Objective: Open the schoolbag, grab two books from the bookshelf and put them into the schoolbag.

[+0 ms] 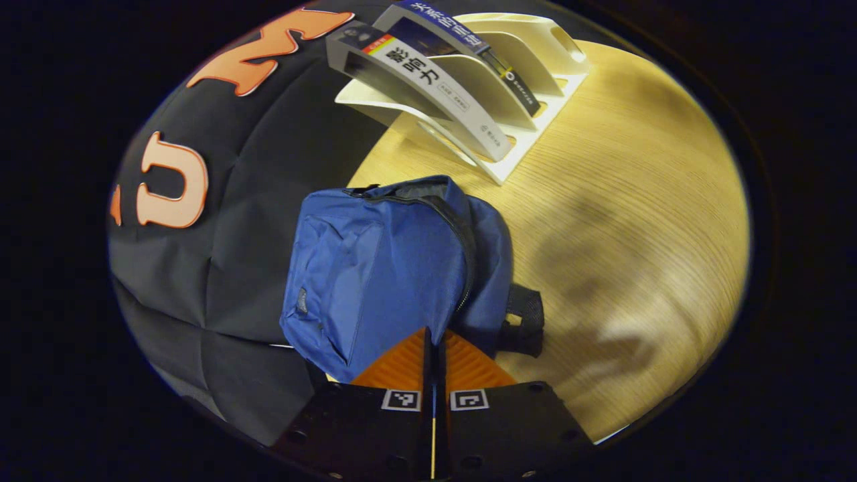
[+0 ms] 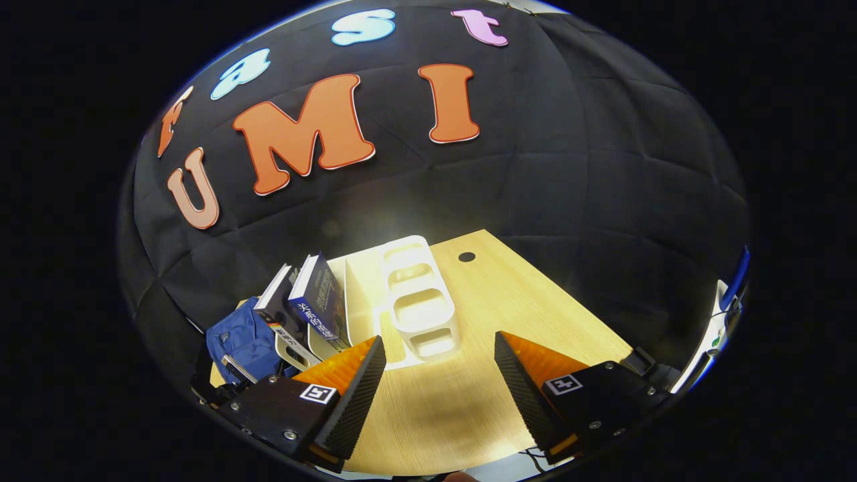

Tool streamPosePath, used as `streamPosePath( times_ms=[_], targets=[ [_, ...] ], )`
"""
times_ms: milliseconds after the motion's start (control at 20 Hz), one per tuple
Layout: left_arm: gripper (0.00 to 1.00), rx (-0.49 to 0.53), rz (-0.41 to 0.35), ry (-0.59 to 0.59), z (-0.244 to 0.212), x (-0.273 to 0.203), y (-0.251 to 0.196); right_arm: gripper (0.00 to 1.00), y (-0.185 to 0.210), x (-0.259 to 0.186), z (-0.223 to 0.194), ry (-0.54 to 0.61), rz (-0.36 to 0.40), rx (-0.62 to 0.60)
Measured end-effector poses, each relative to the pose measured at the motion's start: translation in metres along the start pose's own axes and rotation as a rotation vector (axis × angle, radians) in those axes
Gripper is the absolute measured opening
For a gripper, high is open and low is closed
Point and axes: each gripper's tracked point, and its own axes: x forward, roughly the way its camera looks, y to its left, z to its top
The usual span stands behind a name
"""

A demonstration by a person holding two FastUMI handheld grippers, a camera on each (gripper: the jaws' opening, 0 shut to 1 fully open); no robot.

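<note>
While the left gripper is closed at the schoolbag, the right gripper gapes.

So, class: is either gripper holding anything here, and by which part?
The left gripper is closed at the schoolbag; whether it pinches the zipper cannot be told. The right gripper is open, holding nothing.
</note>
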Motion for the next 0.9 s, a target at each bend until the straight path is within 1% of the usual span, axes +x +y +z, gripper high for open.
streamPosePath(
  times_ms=[50, 100, 200, 300, 350, 400, 550, 650, 700, 750, 800, 850, 900],
  targets=[
    [0.10, 0.003, -0.004, 0.003, -0.001, 0.000, -0.001, 0.97, 0.000, -0.001, 0.001, -0.002, 0.004, 0.000],
    [0.01, 0.018, -0.022, 0.010, -0.002, 0.000, -0.004, 0.97, 0.000, -0.001, 0.002, -0.005, 0.006, -0.002],
    [0.01, 0.072, -0.054, 0.007, -0.003, -0.001, -0.006, 0.97, -0.002, -0.002, 0.003, -0.011, 0.007, -0.013],
    [0.01, 0.080, -0.080, 0.015, -0.003, -0.001, -0.005, 0.97, -0.001, -0.003, 0.006, -0.022, 0.013, -0.023],
    [0.01, 0.066, -0.096, 0.025, -0.003, -0.003, -0.004, 0.84, 0.001, -0.004, 0.007, -0.027, 0.024, -0.026],
    [0.01, 0.049, -0.114, 0.035, -0.002, -0.006, -0.001, 0.97, 0.004, -0.005, 0.009, -0.029, 0.035, -0.028],
    [0.01, 0.007, -0.167, 0.031, 0.008, -0.016, 0.015, 0.97, 0.013, -0.004, 0.011, -0.028, 0.070, -0.033],
    [0.01, -0.020, -0.198, 0.020, 0.013, -0.023, 0.028, 0.97, 0.019, -0.002, 0.015, -0.034, 0.072, -0.035],
    [0.01, -0.036, -0.214, 0.015, 0.014, -0.026, 0.034, 0.84, 0.022, -0.002, 0.018, -0.042, 0.069, -0.033],
    [0.01, -0.055, -0.236, 0.012, 0.014, -0.029, 0.040, 0.97, 0.026, -0.003, 0.021, -0.048, 0.067, -0.030],
    [0.01, -0.068, -0.260, 0.011, 0.016, -0.031, 0.046, 0.84, 0.031, -0.004, 0.023, -0.055, 0.062, -0.025],
    [0.01, -0.071, -0.284, 0.004, 0.019, -0.033, 0.052, 0.97, 0.036, -0.006, 0.026, -0.065, 0.057, -0.019],
    [0.01, -0.070, -0.299, -0.005, 0.022, -0.035, 0.059, 0.84, 0.042, -0.008, 0.028, -0.075, 0.050, -0.012]
  ],
)
